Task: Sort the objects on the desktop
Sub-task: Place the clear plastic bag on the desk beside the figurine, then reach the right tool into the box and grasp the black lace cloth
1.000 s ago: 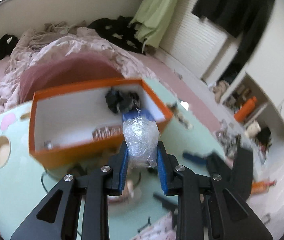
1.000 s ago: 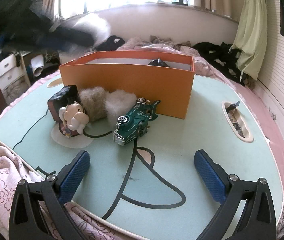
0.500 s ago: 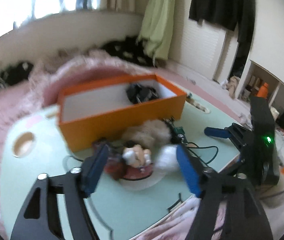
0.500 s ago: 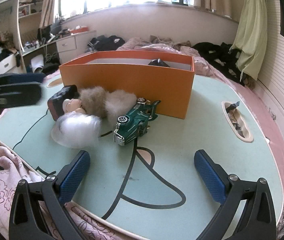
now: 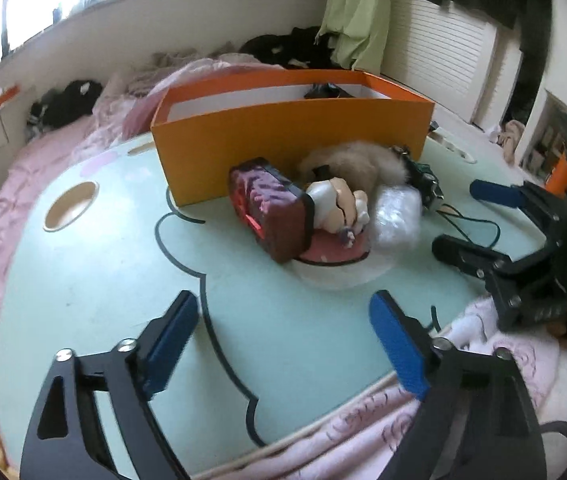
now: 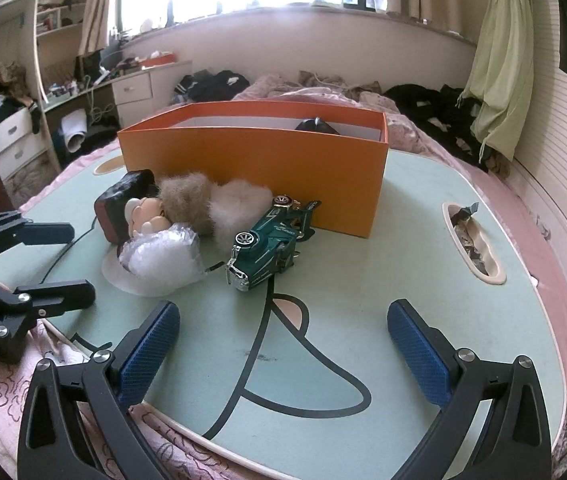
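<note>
My left gripper (image 5: 283,344) stands with jaws wide apart and empty, low over the pale green tabletop (image 5: 95,280). Ahead of its fingers, slightly right of centre, lies the crinkled ball of clear plastic wrap (image 5: 397,216), touching the small cartoon figurine on a pink round base (image 5: 337,216) and resting in front of the open orange cardboard box (image 5: 291,136). The ball is roundish, with no clear long axis. My right gripper (image 6: 283,344) is likewise spread and empty; from it the ball (image 6: 163,254) lies forward and to the left, just beside the green die-cast toy car (image 6: 269,246), whose long axis runs diagonally toward the box. Both grippers stand near the ball; I judge the left to have the straighter line to it.

One second ago the left fingers clamped this ball above the box; now it sits on the table outside the box and the left gripper is drawn back and lower. The right gripper's view is unchanged.
</note>
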Demonstrator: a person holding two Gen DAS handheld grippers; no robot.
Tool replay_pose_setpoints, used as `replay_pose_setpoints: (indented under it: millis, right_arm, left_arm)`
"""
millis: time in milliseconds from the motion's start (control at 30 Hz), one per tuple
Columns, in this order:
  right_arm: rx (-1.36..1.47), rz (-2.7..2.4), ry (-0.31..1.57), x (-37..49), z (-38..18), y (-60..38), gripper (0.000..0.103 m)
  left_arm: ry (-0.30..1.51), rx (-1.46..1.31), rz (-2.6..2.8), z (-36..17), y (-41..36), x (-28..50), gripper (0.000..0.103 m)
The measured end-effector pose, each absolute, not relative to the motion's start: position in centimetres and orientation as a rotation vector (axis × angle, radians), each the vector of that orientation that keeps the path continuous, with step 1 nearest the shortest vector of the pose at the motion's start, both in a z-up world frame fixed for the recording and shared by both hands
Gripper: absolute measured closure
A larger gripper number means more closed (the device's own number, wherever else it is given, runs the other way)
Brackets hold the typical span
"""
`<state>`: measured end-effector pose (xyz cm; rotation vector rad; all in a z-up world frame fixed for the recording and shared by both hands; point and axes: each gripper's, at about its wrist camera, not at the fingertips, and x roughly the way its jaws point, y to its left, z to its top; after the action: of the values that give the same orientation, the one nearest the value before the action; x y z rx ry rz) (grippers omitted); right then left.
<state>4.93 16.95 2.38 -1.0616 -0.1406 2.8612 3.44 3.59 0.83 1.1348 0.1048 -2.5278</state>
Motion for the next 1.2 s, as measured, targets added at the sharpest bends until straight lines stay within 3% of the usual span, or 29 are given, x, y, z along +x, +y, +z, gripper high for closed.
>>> replay_pose_setpoints:
  millis: [33,1200]
  right_arm:
    - [-1.061,2.861,-0.142,4.93,2.37,16.96,0.0]
    - [-1.047,2.843,-0.132,5.02,2.37,16.97,0.0]
  left_arm:
    - [0.107,1.144,-2.517,0.71,3.33,3.23,0.0]
    - [0.107,1.109,-2.522,-0.16,2.94,3.26,0.0]
